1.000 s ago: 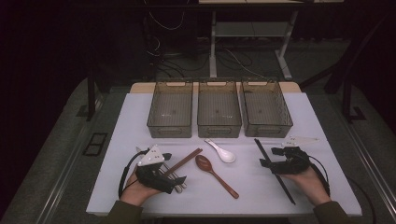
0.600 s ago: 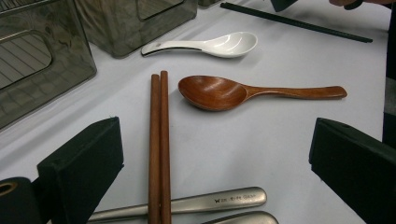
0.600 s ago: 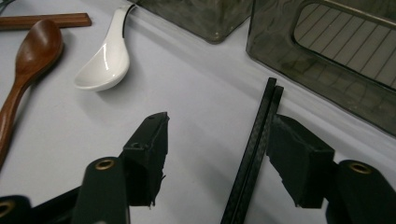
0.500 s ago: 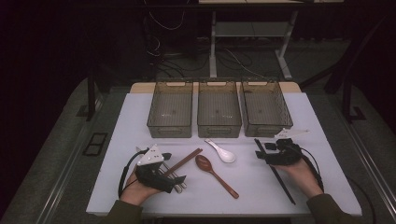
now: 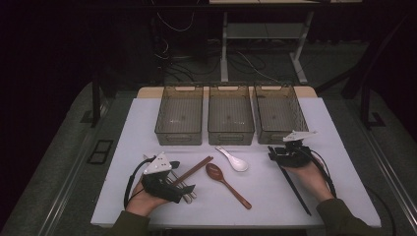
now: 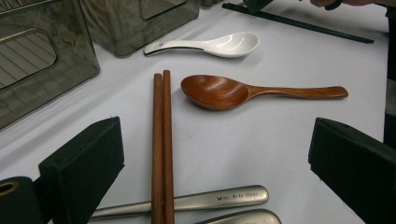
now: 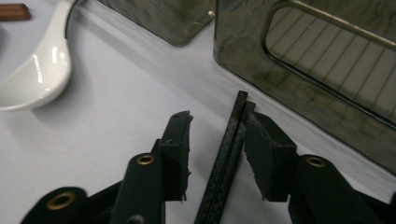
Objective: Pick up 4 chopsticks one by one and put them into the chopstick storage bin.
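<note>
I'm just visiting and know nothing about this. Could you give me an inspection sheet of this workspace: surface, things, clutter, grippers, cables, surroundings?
Surface: white table, dimly lit.
Things: three grey bins in a row; white spoon; wooden spoon; brown chopsticks; black chopsticks; metal cutlery handles.
Clutter: nothing seen.
Grippers: left gripper open wide, brown chopsticks between its jaws; right gripper open, jaws either side of the black chopsticks' tip.
Cables: one loops from each gripper; loose cables on the floor.
Surroundings: dark floor, table legs behind.
</note>
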